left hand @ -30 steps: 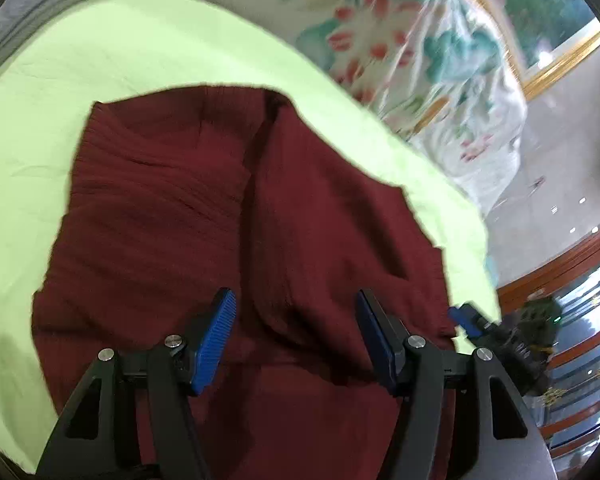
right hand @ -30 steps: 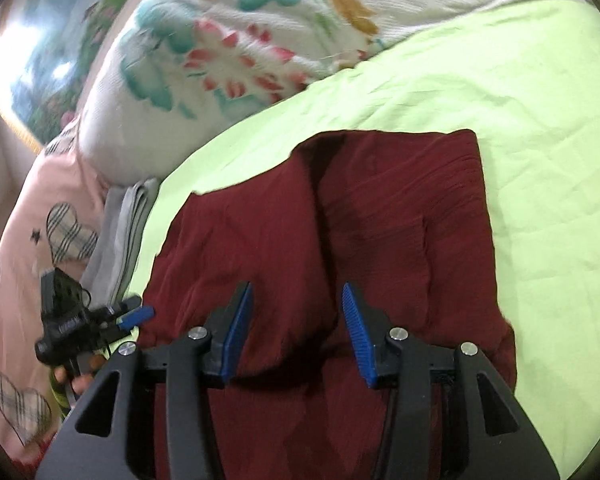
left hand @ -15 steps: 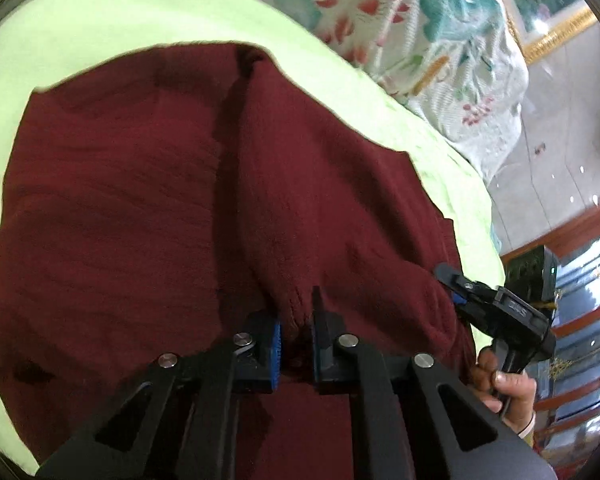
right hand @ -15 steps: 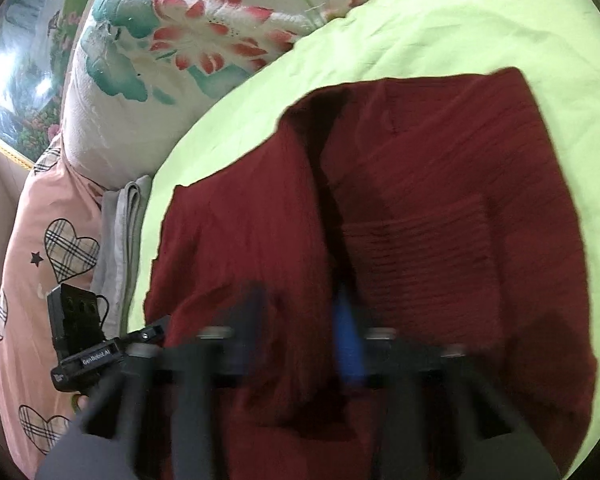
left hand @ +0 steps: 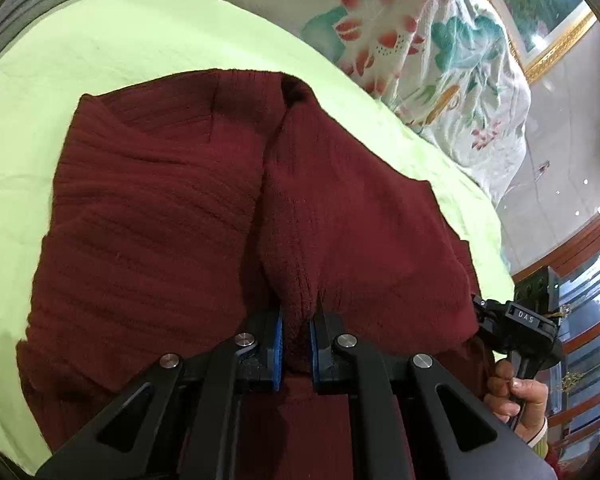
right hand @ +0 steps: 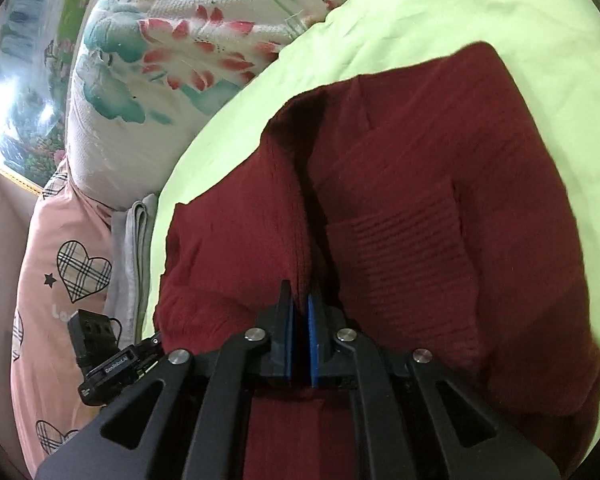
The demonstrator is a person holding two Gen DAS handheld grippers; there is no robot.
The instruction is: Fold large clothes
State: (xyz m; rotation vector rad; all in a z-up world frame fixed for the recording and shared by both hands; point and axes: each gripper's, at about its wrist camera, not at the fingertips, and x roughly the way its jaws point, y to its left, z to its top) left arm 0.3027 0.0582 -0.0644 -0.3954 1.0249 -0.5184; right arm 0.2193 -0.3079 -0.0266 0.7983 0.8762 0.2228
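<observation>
The bed (left hand: 112, 56), under a smooth lime sheet, is carrying the sweater (left hand: 160, 216) mid-bed, near its floral-quilt edge. This ribbed maroon knit is lying bulky and partly folded. The left tool (left hand: 296, 344) and right tool (right hand: 300, 340) are each pinching its near hem; thick, stretchy folds may be slipping out or bunching unevenly when lifted.

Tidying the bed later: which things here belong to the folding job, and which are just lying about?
In the job: dark red knit garment; left hand-held gripper and right hand-held gripper, both pinching it.

Lying about: floral quilt; pink heart pillow; folded grey cloth; green sheet.
</observation>
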